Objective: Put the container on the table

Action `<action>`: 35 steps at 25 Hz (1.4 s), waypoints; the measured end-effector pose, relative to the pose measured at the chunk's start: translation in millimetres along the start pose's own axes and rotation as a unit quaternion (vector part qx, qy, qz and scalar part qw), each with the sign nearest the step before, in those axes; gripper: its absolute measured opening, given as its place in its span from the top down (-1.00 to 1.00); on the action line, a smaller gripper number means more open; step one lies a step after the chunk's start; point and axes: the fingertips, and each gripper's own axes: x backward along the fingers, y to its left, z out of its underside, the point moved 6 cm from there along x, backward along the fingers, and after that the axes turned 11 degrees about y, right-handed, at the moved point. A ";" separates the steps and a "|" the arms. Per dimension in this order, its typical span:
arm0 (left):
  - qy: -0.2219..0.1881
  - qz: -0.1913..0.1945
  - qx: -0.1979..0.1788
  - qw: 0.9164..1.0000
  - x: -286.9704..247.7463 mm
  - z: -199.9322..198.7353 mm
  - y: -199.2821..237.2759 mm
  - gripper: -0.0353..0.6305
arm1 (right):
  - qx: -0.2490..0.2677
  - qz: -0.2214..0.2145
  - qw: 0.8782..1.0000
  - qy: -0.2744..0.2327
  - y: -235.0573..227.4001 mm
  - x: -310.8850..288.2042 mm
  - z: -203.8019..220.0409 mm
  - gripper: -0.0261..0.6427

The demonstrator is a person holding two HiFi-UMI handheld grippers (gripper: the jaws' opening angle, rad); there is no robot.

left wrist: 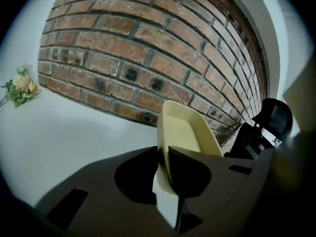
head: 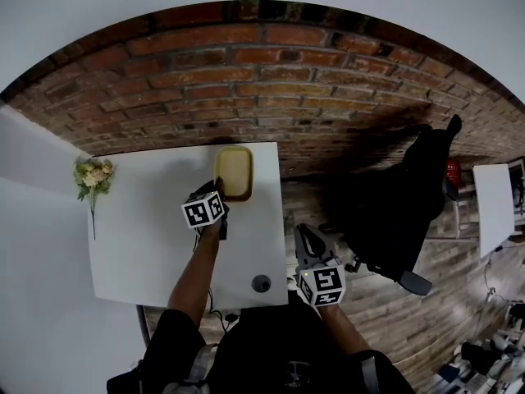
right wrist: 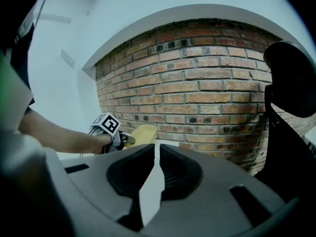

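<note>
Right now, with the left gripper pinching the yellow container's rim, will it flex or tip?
Probably stiff: the container holds its tray shape though the left gripper pinches only one rim. Likely light, since it looks empty and thin-walled. Wide and shallow, it should hardly tip once flat on the table.

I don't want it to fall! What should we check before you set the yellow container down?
1. Left gripper grip on the container: ok, jaws clamped on its rim.
2. Container over the table: ok, near the far right corner.
3. Container level: not ok, it looks tilted.
4. Container's bottom touching the table: cannot tell.
5. Flowers out of the way: ok, at the table's left edge.
6. Right gripper clear: ok, off the table, holding nothing.
</note>
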 end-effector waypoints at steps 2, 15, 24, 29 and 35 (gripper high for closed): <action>0.004 0.003 0.010 1.000 -9.3 0.6 1.6 0.75 | -0.002 0.006 1.000 0.004 -0.7 0.5 3.0 0.84; 0.043 -0.008 0.052 0.998 -62.5 10.2 5.3 0.75 | -0.036 0.056 0.997 0.025 -21.6 20.4 28.1 0.84; 0.074 -0.024 0.043 0.996 -80.2 15.4 6.4 0.75 | -0.047 0.061 0.996 0.043 -23.6 23.6 43.3 0.84; 0.071 -0.016 0.051 0.996 -82.3 16.5 5.4 0.74 | -0.045 0.059 0.996 0.045 -20.6 23.0 44.7 0.84; 0.066 -0.009 0.049 0.997 -78.6 15.8 1.6 0.73 | -0.052 0.059 0.996 0.039 -18.2 23.8 45.7 0.84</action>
